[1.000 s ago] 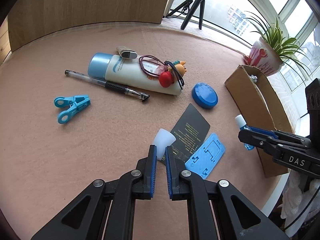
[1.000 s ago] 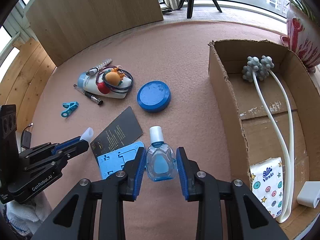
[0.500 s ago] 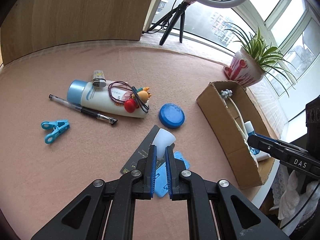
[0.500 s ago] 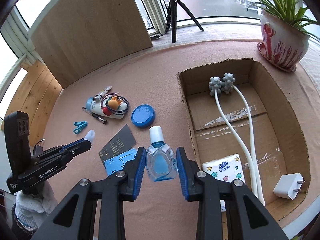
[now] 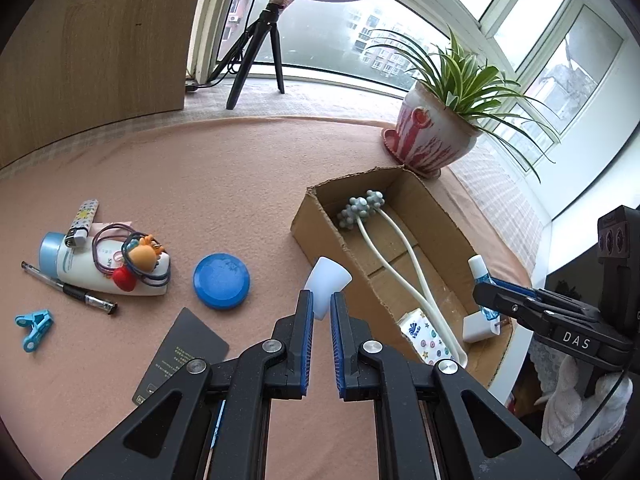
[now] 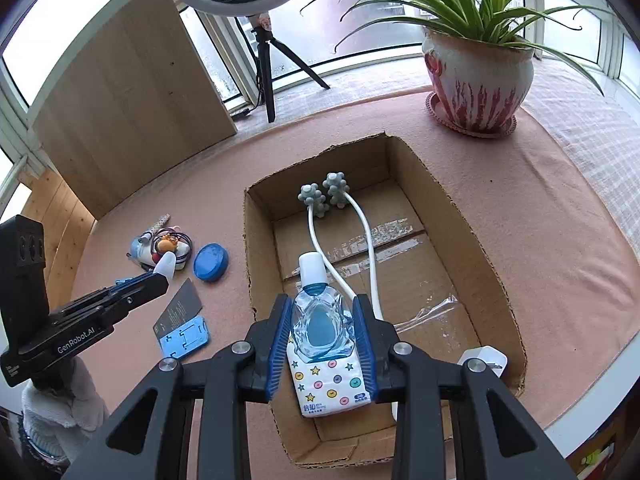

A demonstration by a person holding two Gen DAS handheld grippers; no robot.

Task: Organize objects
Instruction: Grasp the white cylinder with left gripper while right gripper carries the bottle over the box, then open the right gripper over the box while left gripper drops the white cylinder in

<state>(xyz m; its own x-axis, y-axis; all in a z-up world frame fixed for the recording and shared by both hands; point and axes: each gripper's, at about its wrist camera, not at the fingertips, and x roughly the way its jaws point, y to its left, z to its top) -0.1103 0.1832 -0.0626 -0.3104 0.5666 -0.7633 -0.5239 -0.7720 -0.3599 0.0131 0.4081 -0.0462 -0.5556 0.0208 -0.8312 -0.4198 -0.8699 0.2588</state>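
My left gripper [image 5: 321, 311] is shut on a small white cap [image 5: 327, 282] and holds it above the mat, just left of the open cardboard box [image 5: 316, 225]. My right gripper [image 6: 322, 322] is shut on a clear blue drop bottle [image 6: 321, 316] with a white cap and holds it over the near end of the box [image 6: 456, 204]. The bottle also shows in the left wrist view [image 5: 482, 280]. In the box lie a white two-pronged massager [image 6: 370, 264], a tissue pack [image 6: 332, 384] and a white charger [image 6: 486, 360].
On the mat left of the box lie a blue round lid [image 5: 221, 281], a white tube [image 5: 86, 270] with hair ties and a toy on it, a lighter [image 5: 82, 224], a pen [image 5: 70, 290], a blue clip [image 5: 34, 328], a black card [image 5: 180, 356] and a blue phone stand [image 6: 185, 336]. A potted plant [image 6: 478, 80] stands behind the box.
Both grippers have risen and moved right toward the box. The right gripper now holds the bottle over the box's near end. The left gripper with the cap is now beside the box.
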